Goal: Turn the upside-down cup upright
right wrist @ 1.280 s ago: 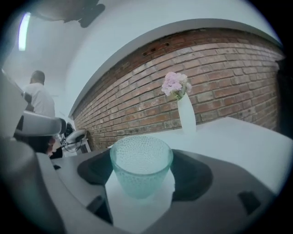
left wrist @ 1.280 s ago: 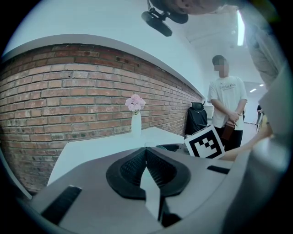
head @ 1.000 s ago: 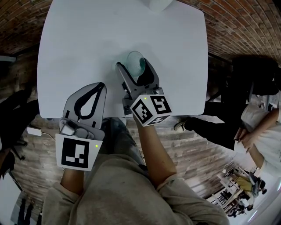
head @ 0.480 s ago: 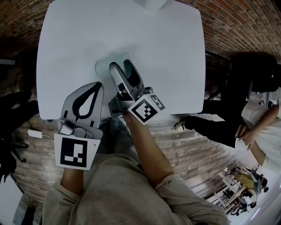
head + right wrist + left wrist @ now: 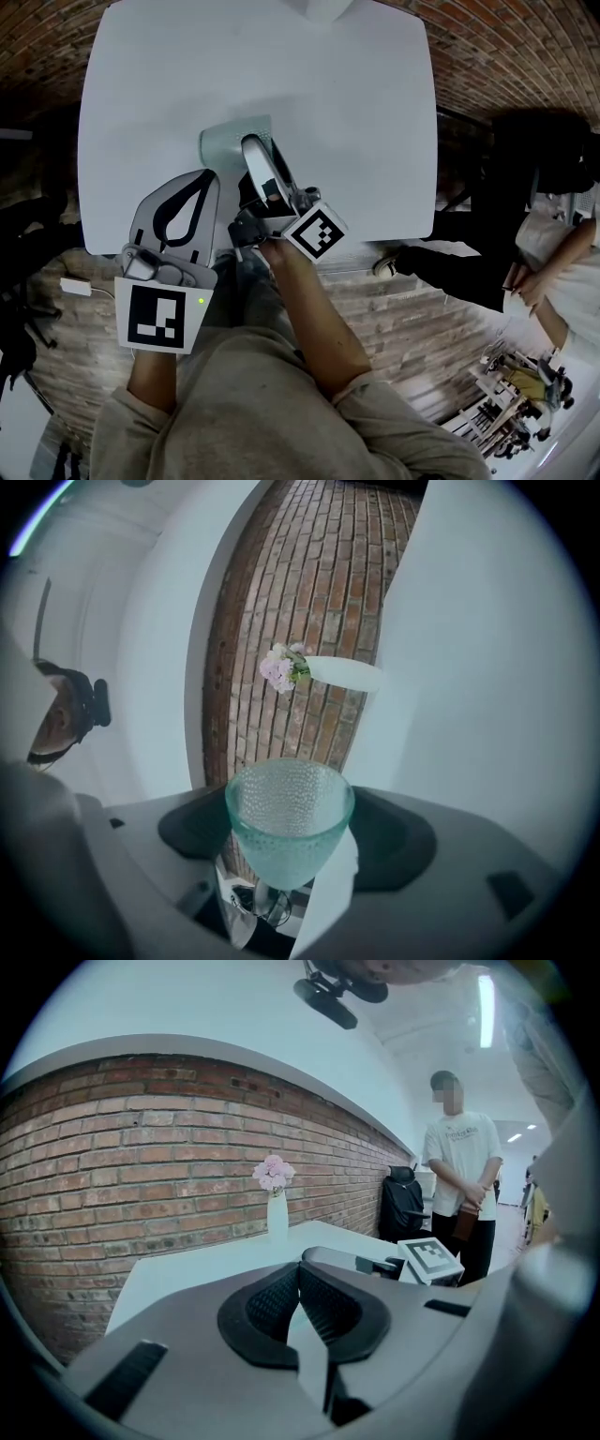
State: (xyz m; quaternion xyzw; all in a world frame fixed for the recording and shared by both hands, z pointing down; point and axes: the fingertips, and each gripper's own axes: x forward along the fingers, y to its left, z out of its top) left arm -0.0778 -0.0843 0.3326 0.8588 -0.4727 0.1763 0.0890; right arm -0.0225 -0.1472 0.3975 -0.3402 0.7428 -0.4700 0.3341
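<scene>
White table (image 5: 356, 112) under me: my right gripper (image 5: 255, 161) clamps the green cup (image 5: 225, 142), pointing to nine o'clock; left gripper (image 5: 195, 192) sits closed, empty.

This looks like an office or studio workspace rather than a home. An exposed brick wall (image 5: 141, 1166) runs beside a plain white worktop (image 5: 356, 122) bearing only a slim white vase (image 5: 277, 1215) of pink flowers (image 5: 274, 1173). Strip lights (image 5: 486, 997) line the white ceiling, the floor (image 5: 412, 319) is wood plank, and a person (image 5: 461, 1162) stands watching nearby.
</scene>
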